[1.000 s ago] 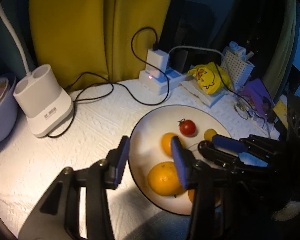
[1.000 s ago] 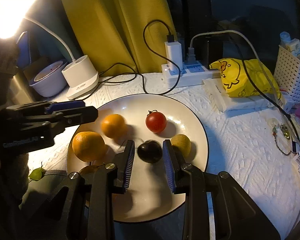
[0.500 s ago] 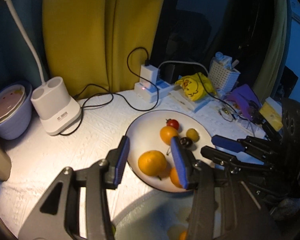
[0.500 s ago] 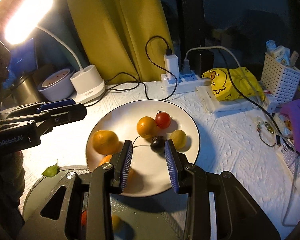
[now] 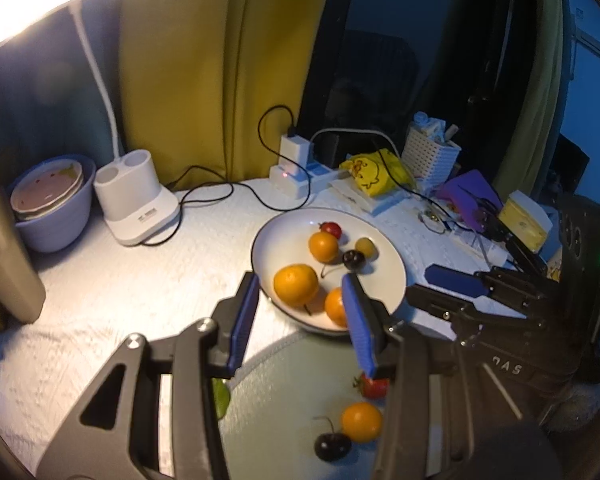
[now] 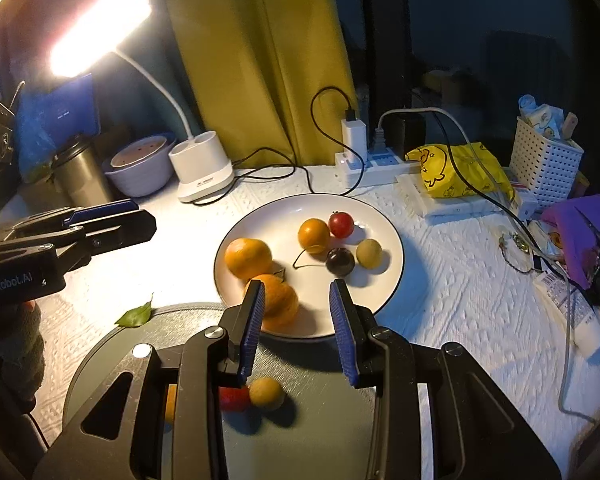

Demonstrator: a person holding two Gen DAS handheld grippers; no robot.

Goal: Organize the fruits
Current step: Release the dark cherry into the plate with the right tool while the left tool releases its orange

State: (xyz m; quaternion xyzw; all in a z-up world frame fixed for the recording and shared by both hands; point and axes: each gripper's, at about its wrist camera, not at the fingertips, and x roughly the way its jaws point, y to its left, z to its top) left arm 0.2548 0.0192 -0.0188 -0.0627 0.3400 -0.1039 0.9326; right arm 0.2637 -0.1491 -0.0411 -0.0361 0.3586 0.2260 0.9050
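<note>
Both grippers have pulled back and up vs 0.5 s ago: more of the dark round tray (image 6: 112,356) shows in the foreground and the white plate (image 6: 384,280) sits farther off in both views. Fruit layout on the plate unchanged.

Left gripper (image 5: 300,300): jaws apart, nothing between them, hovering over the near plate rim / tray edge. Right gripper (image 6: 298,312): released too, empty, over the near plate edge. In the right wrist view the left gripper comes in from the left side, well clear of the plate.

Plate contents, right view: two big oranges, one at left (image 6: 248,258), one at the near edge (image 6: 278,300) partly behind the right gripper's left finger; small orange fruit (image 6: 314,235) touching a red cherry tomato (image 6: 341,224); dark cherry (image 6: 340,261) w/ stem, just beside a yellow-green round fruit (image 6: 369,253).

Tray contents, left view: red tomato (image 5: 374,386), small orange fruit (image 5: 361,422), dark cherry (image 5: 332,445). Right view also shows a yellowish round fruit (image 6: 266,393) there. Green leaf (image 6: 136,315) lies on the white cloth (image 6: 460,312) just off the tray rim.

Text: "GenRobot.AI" on the left gripper body in the right view. Other print too small to read.
</note>
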